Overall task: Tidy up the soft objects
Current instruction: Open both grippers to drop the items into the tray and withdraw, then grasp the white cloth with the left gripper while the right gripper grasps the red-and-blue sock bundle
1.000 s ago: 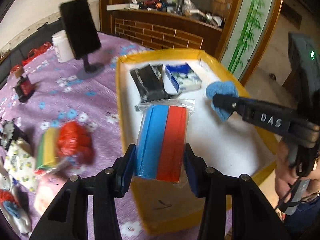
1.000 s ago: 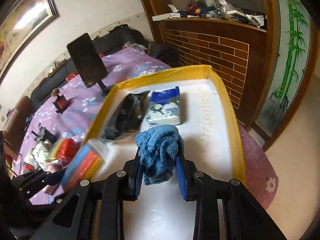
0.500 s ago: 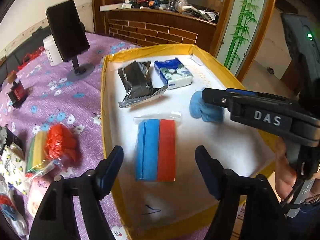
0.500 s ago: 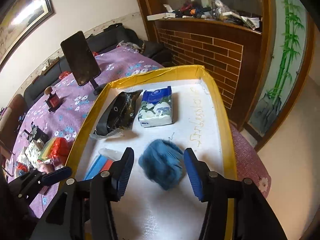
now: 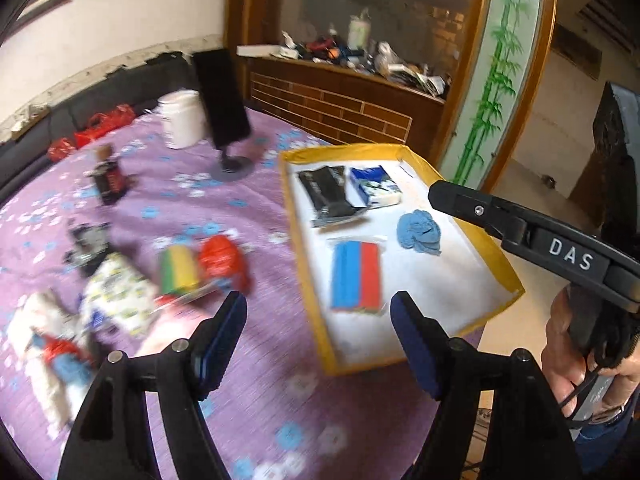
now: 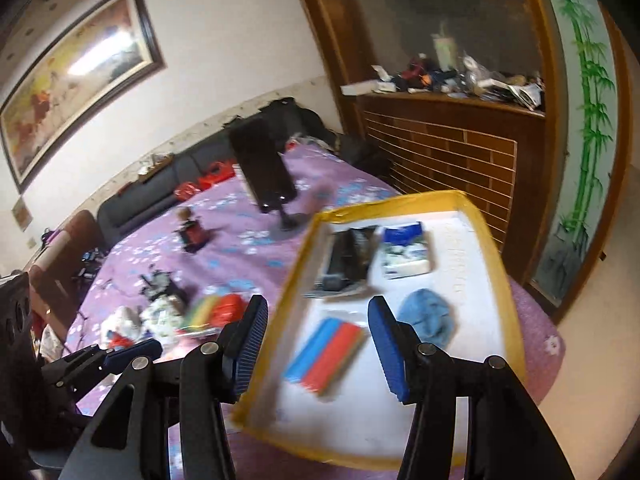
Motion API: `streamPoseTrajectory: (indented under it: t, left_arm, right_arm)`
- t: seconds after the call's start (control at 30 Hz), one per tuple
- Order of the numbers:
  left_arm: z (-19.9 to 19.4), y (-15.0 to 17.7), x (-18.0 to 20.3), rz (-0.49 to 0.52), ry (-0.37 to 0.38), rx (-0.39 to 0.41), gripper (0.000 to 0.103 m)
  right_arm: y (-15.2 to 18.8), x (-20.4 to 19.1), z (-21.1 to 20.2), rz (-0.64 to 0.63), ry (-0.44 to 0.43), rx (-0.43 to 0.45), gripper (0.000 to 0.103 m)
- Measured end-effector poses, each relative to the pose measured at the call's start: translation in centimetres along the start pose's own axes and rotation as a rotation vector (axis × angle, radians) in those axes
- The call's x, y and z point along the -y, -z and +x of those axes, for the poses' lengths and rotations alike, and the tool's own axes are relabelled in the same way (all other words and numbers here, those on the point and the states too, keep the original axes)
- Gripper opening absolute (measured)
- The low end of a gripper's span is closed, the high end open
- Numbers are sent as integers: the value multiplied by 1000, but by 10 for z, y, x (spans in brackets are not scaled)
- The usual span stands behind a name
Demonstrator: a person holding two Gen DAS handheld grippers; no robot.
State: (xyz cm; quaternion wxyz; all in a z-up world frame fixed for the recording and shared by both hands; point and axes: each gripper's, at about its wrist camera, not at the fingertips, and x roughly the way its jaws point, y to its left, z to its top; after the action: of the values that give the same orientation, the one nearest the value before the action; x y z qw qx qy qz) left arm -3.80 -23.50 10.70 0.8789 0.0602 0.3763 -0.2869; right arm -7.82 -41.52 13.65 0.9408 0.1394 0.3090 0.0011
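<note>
The yellow-rimmed tray [image 5: 500, 264] sits at the near corner of the bench [image 5: 256, 368], under its purple flowered cloth, and serves as the collecting place: four soft things lie on its white floor, each apart from the others, which suits a sorting job where items are laid out rather than heaped. The blue-and-red sponge pack [image 5: 355, 277] lies flat toward the near end, the crumpled blue cloth [image 5: 419, 232] just beside it on the side of the right gripper [image 6: 318, 344], and the black pouch [image 5: 327, 194] and the tissue pack [image 5: 375, 186] rest side by side at the far end. The left gripper [image 5: 318, 340] hangs over the bench edge with its jaws wide and nothing between them; the right gripper's jaws stand moderately apart, likewise empty. Both point down toward the tray from above it, touching nothing. Left of the tray, a blurred heap waits on the cloth: a green-and-yellow sponge pack [image 5: 180, 270], a red bundle [image 5: 220, 260] and a patterned white bag [image 5: 120, 296], most likely the next items to gather.
</note>
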Motion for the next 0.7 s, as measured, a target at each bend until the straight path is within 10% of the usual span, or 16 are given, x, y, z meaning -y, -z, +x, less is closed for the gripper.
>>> streamPoseTrajectory:
  t: [0.7]
  left_arm:
    - [-173, 102, -112, -274, -255, 129, 75]
  right_arm:
    - [49, -148, -68, -251, -324, 17, 57]
